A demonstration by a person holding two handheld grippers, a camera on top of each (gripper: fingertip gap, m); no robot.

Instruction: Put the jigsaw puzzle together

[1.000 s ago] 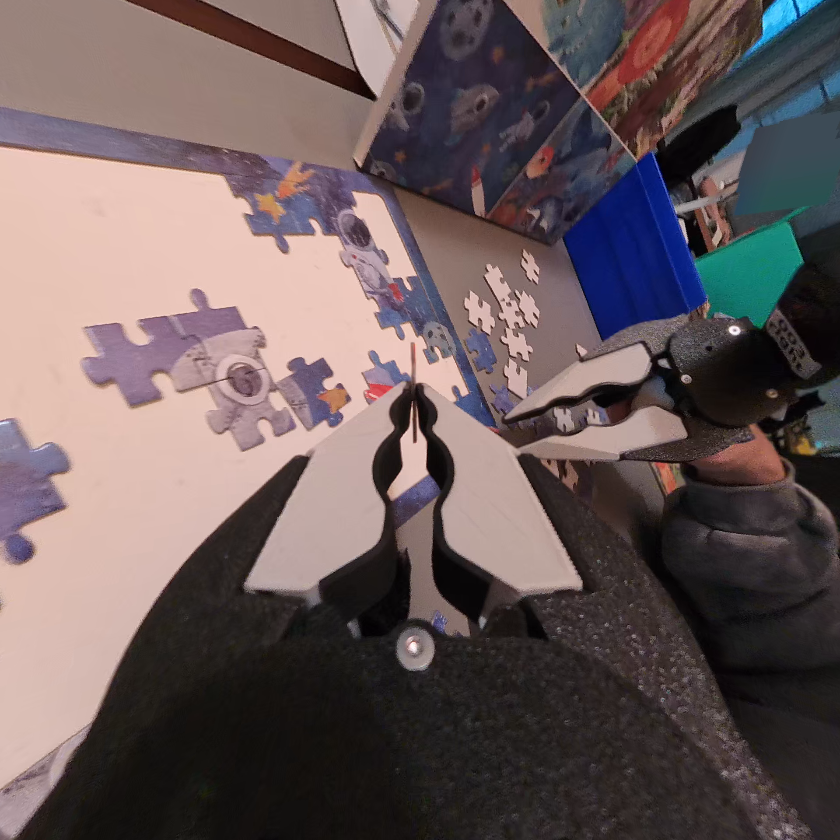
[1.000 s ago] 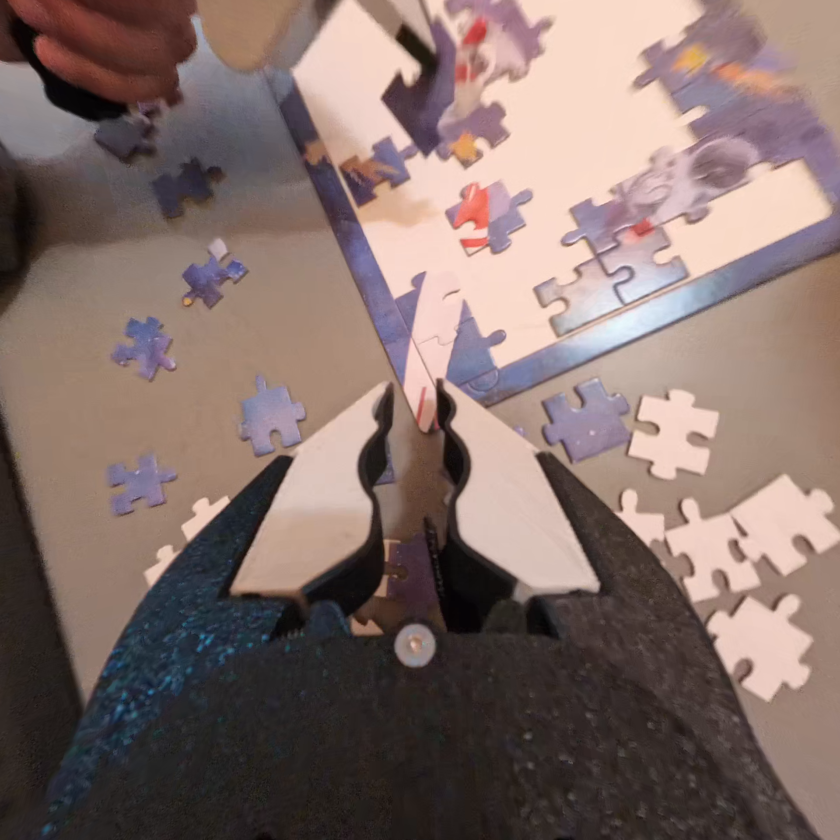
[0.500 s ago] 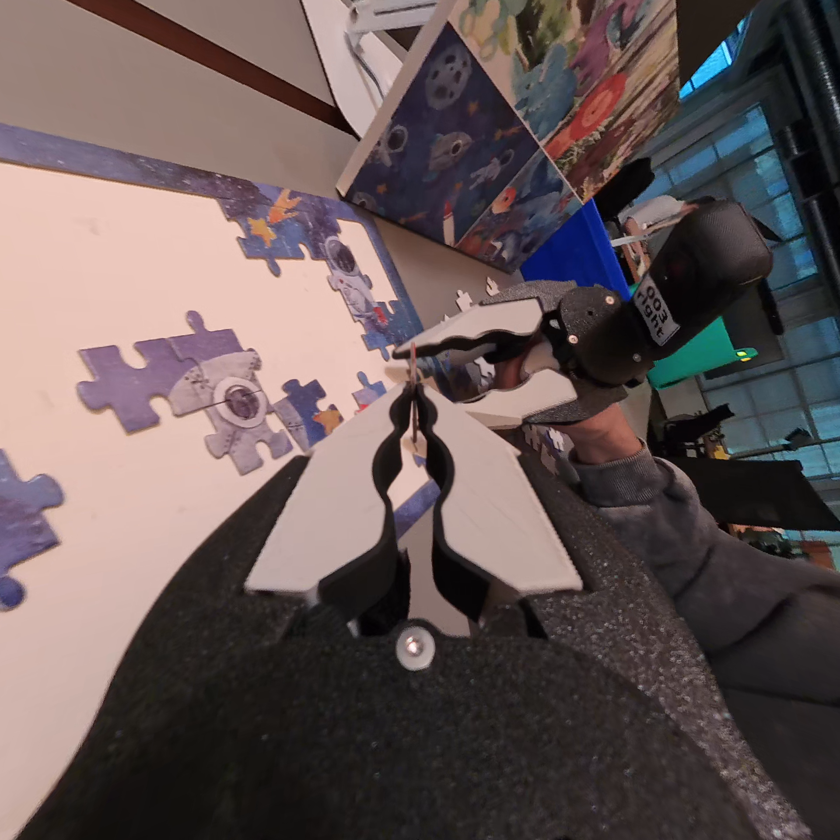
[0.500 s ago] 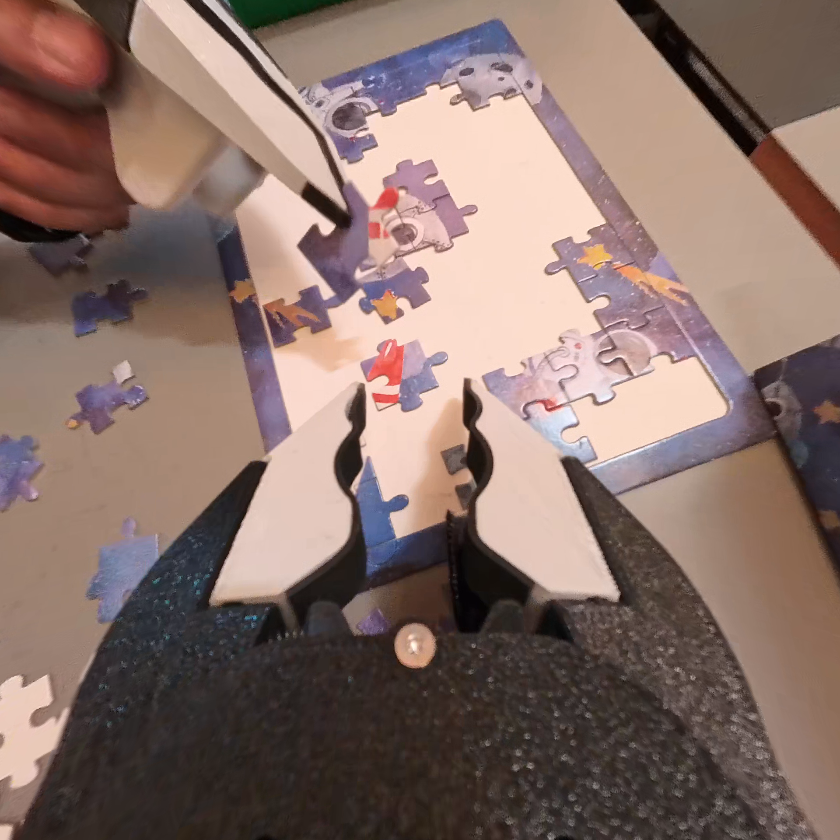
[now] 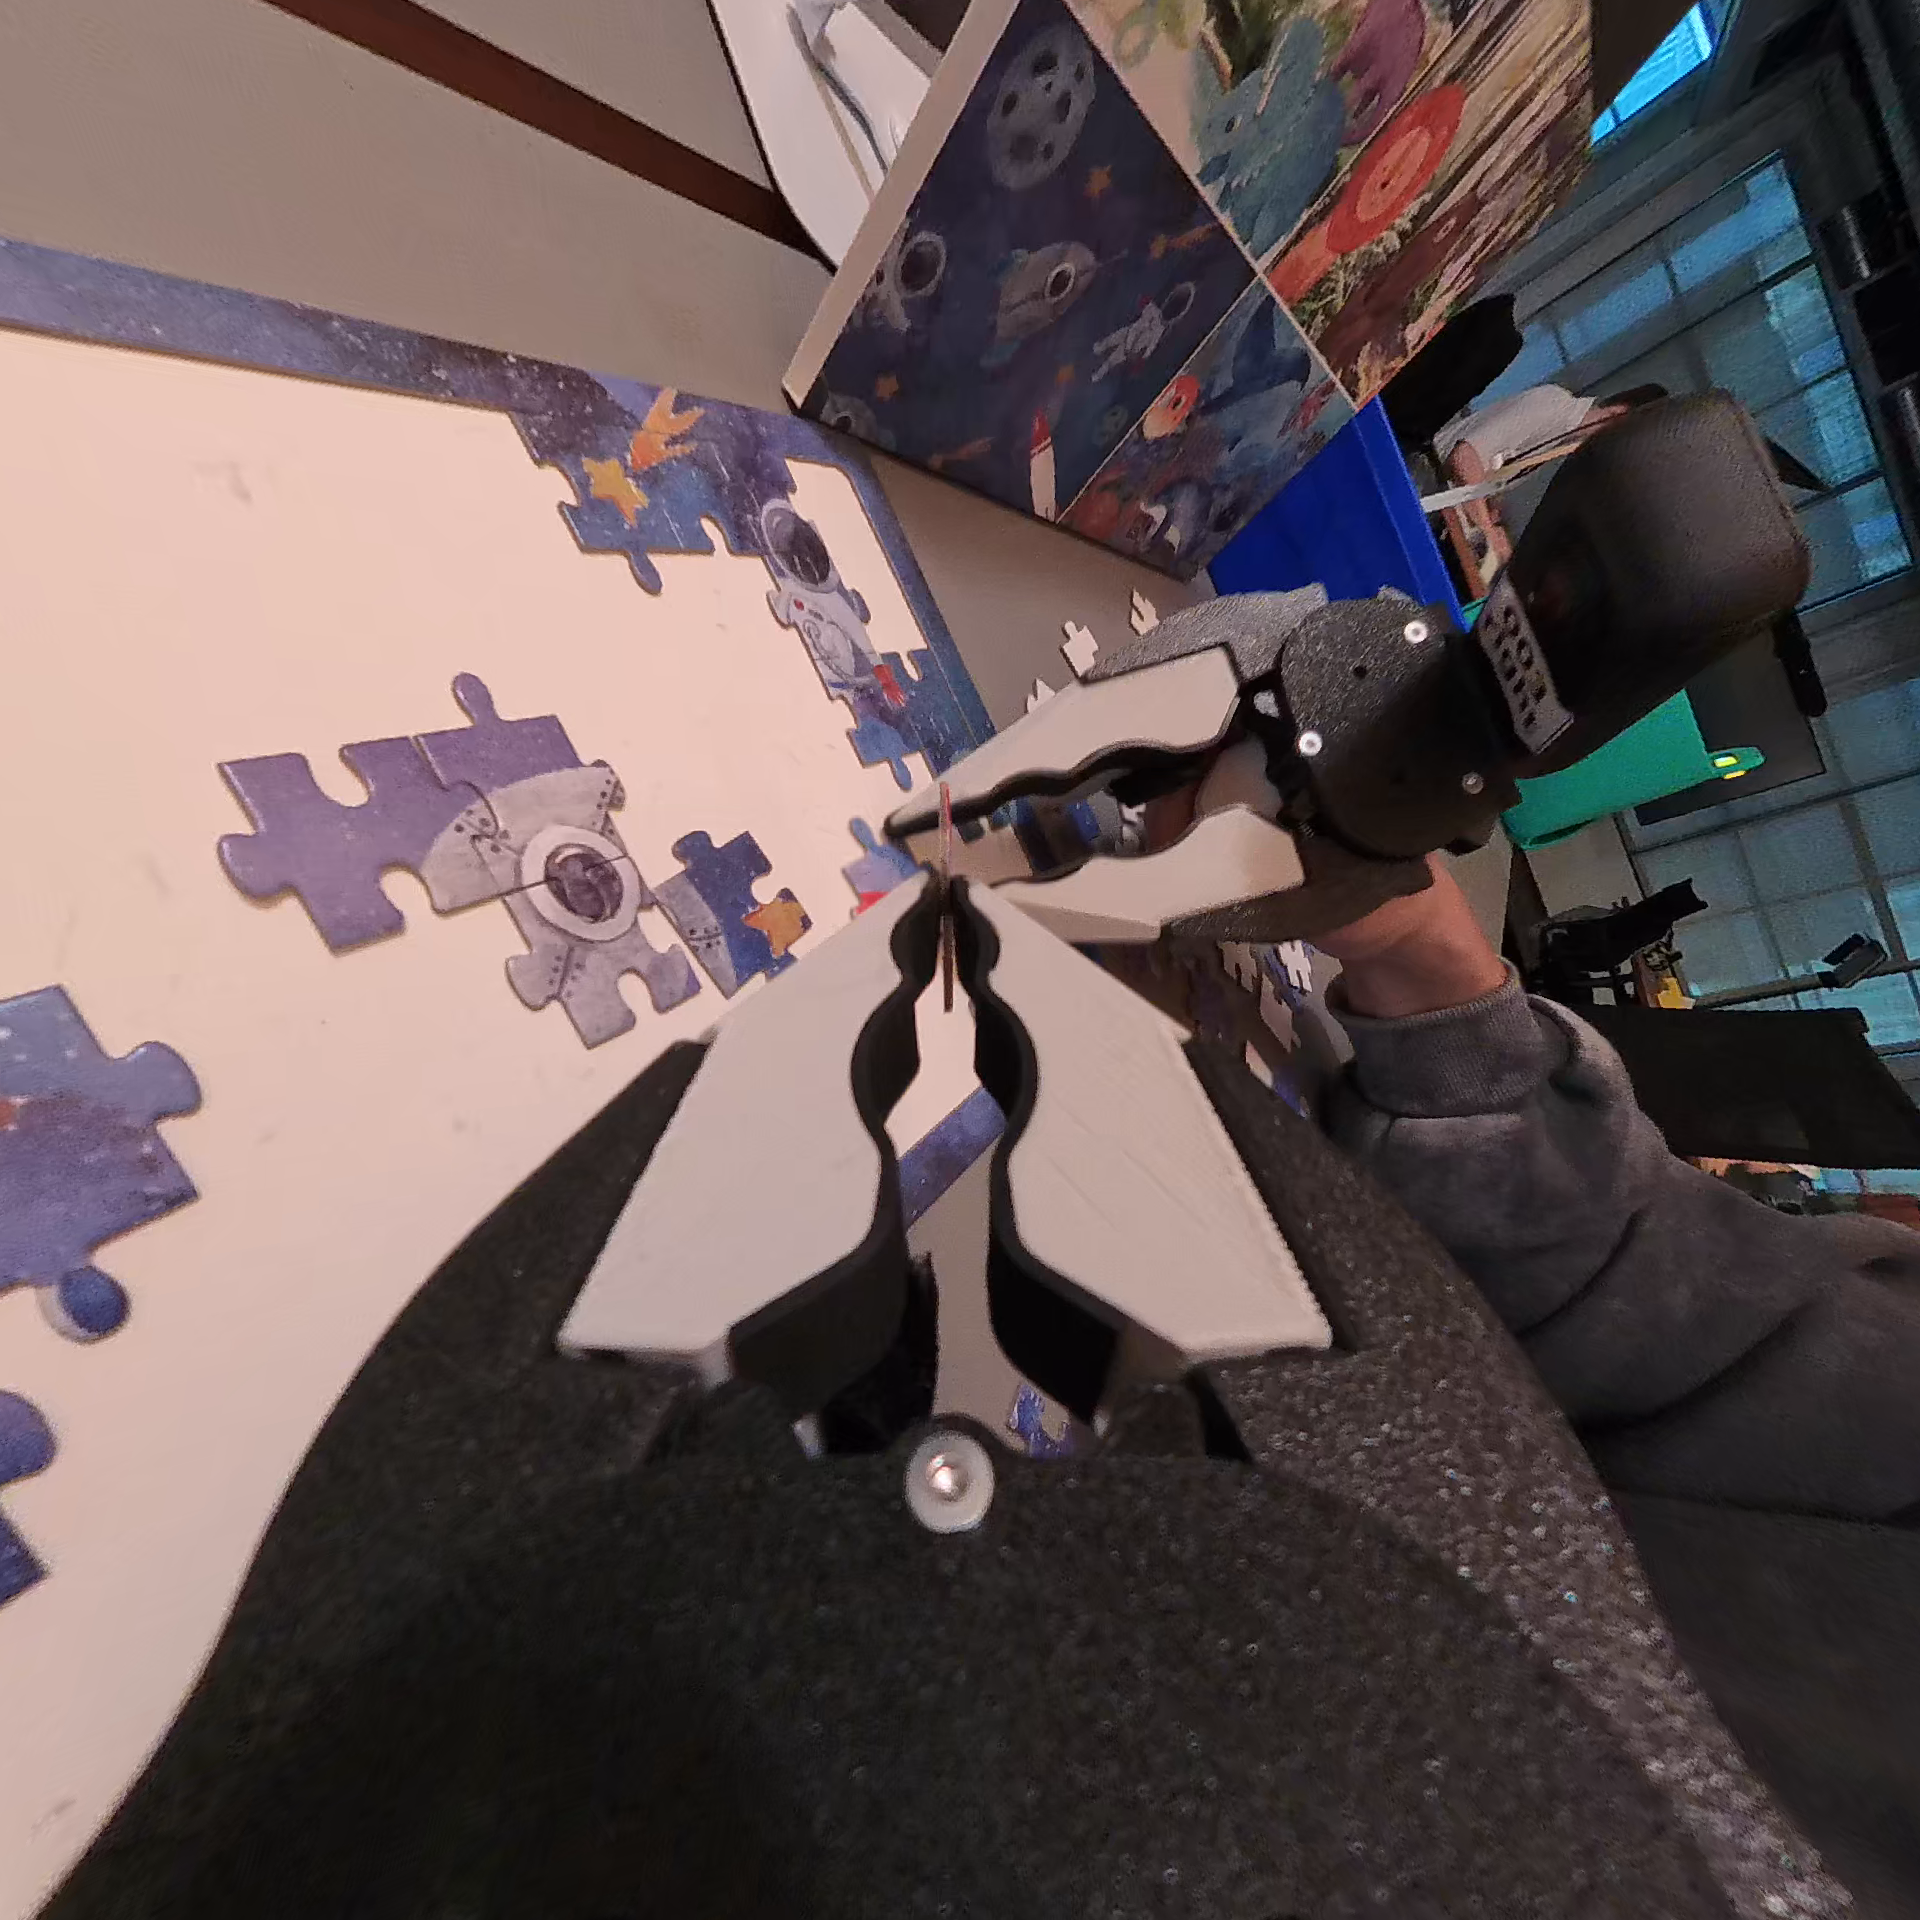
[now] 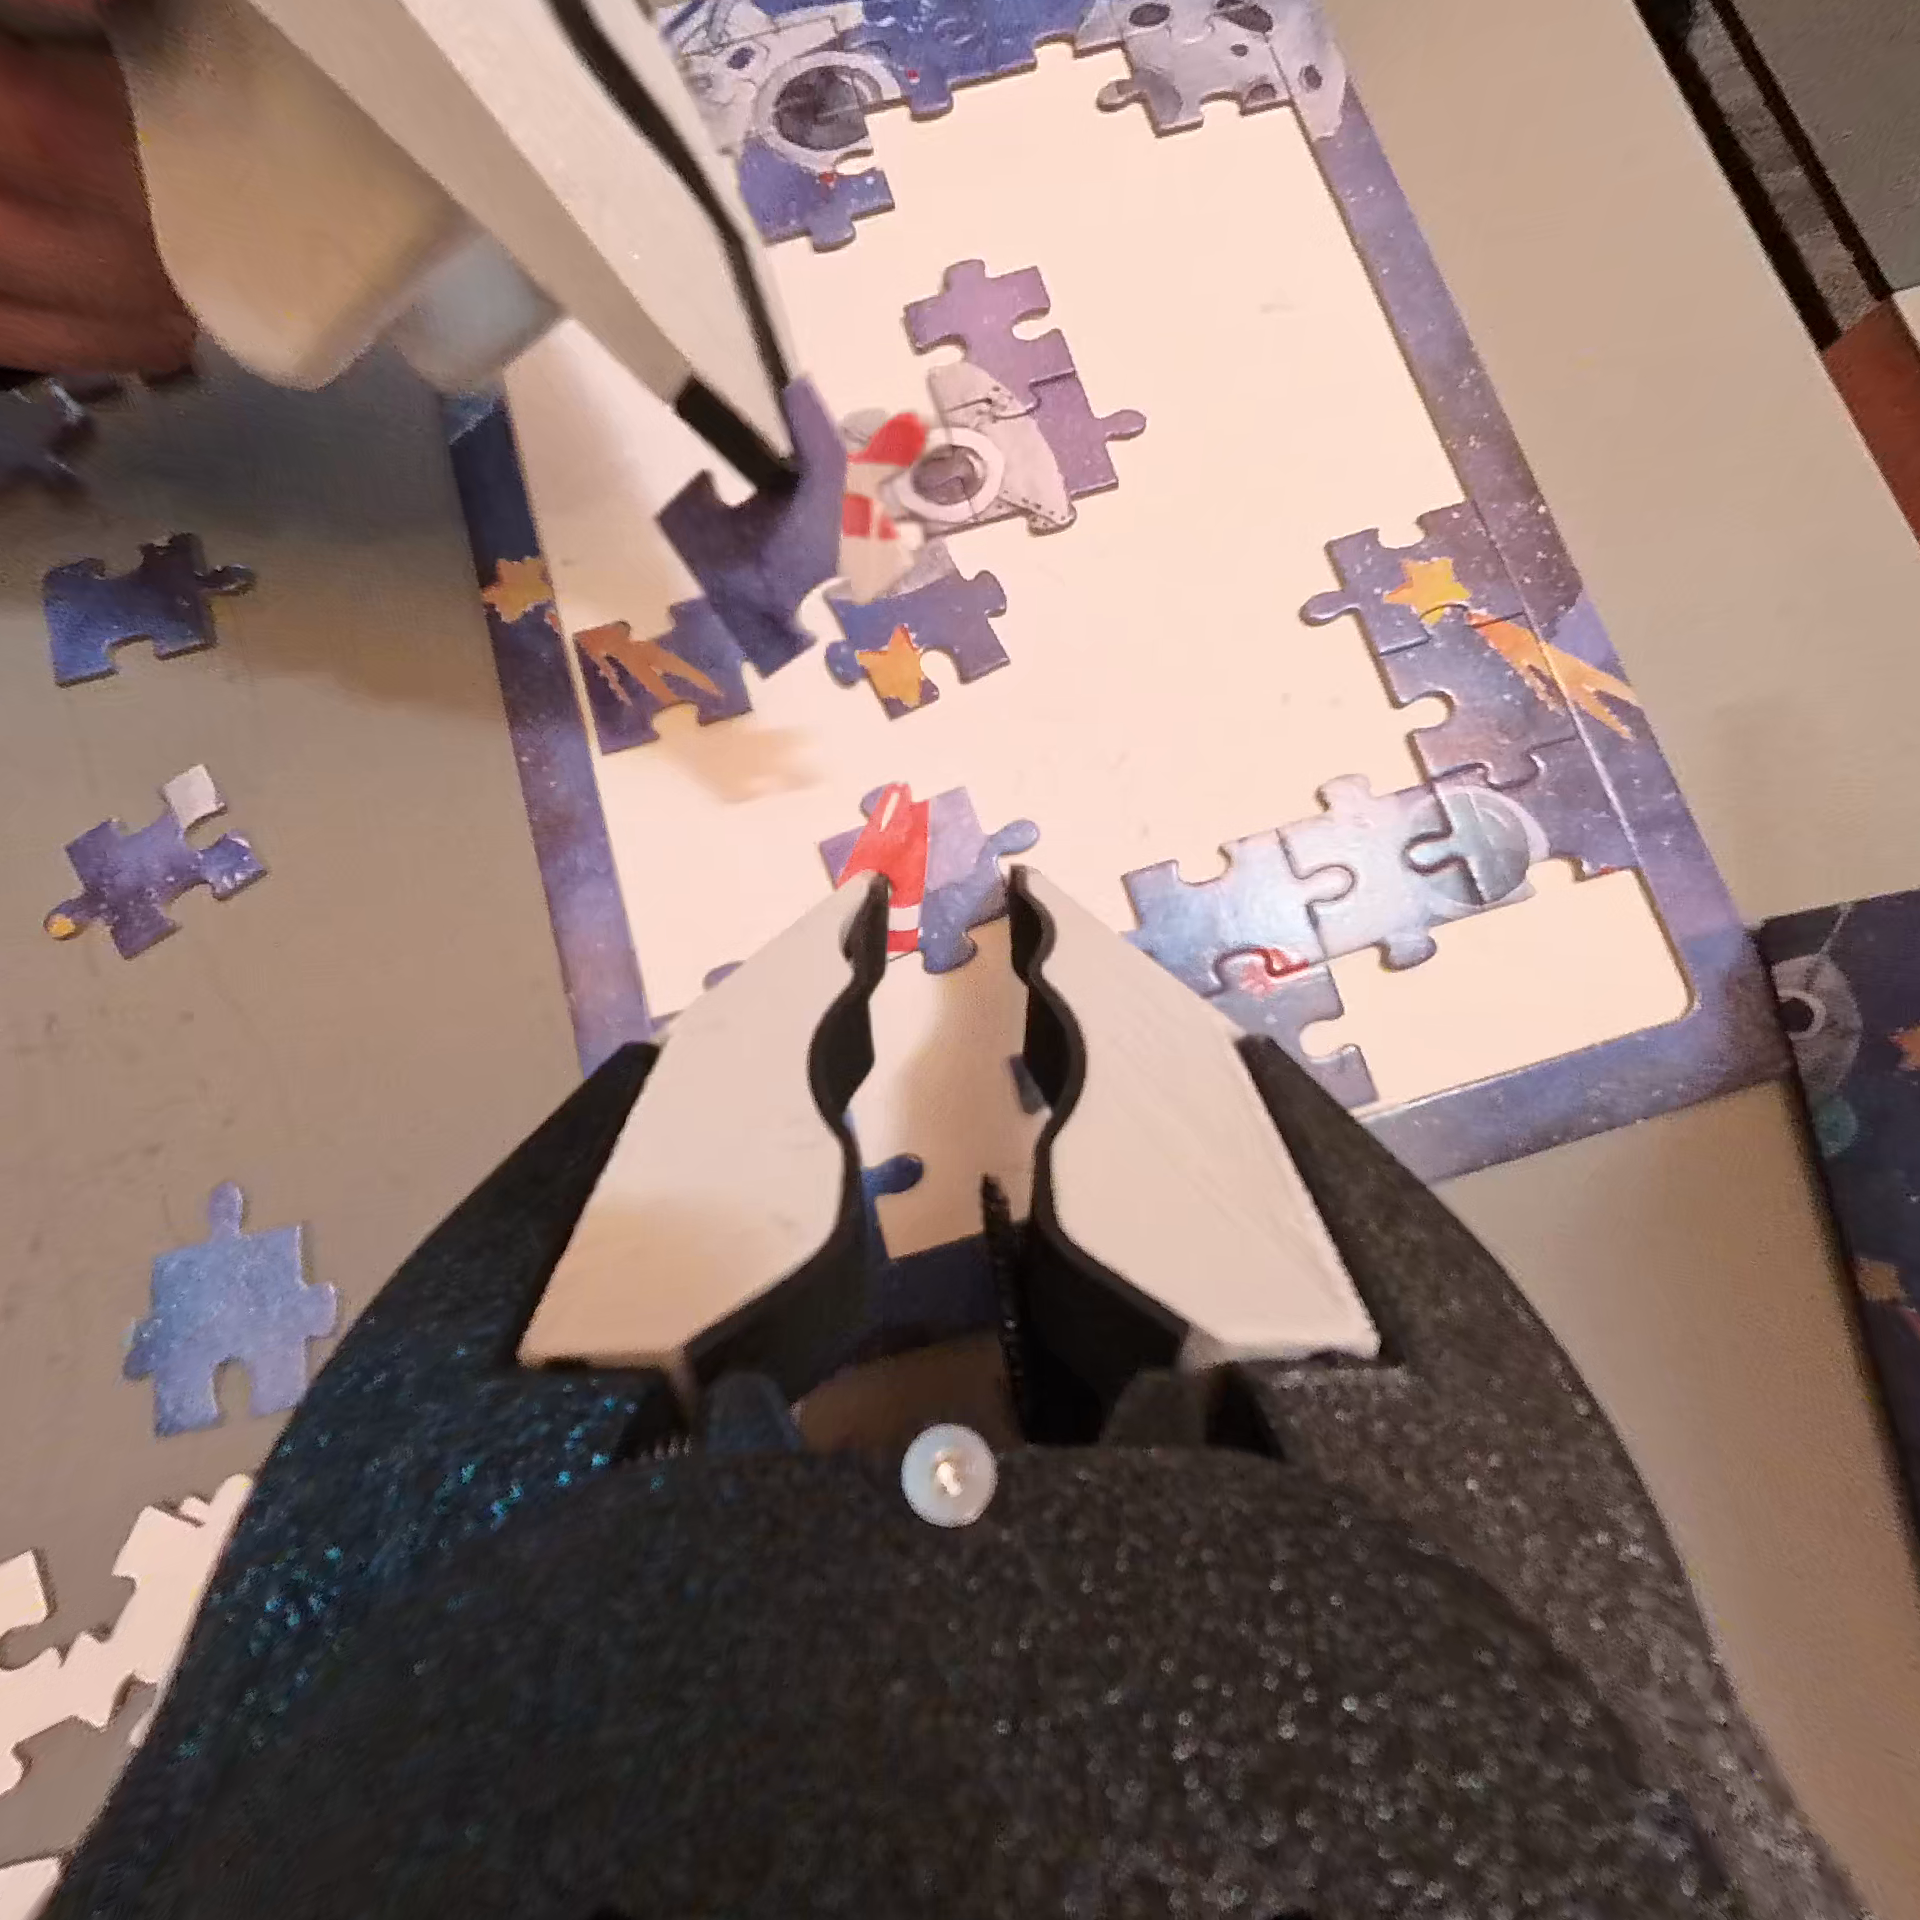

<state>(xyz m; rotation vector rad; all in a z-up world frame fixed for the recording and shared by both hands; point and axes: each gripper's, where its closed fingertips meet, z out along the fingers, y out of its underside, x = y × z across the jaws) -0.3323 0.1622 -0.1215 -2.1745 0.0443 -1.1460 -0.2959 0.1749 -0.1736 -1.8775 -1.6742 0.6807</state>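
Left gripper [image 5: 943, 914] pinching puzzle piece [image 6: 769, 551] above blue-bordered puzzle tray [image 6: 1475, 436]; right gripper [image 6: 943, 894] spread, empty; beige table [image 6: 343, 966] with loose pieces; windows [image 5: 1787, 312] behind.

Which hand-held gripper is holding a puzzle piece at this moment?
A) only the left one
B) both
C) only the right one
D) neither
A: the left hand-held gripper is pinched shut on a puzzle piece above the puzzle tray, while the right hand-held gripper is open with nothing between its fingers.

left gripper [image 5: 948, 902]: jaws clamped | right gripper [image 6: 943, 891]: jaws parted
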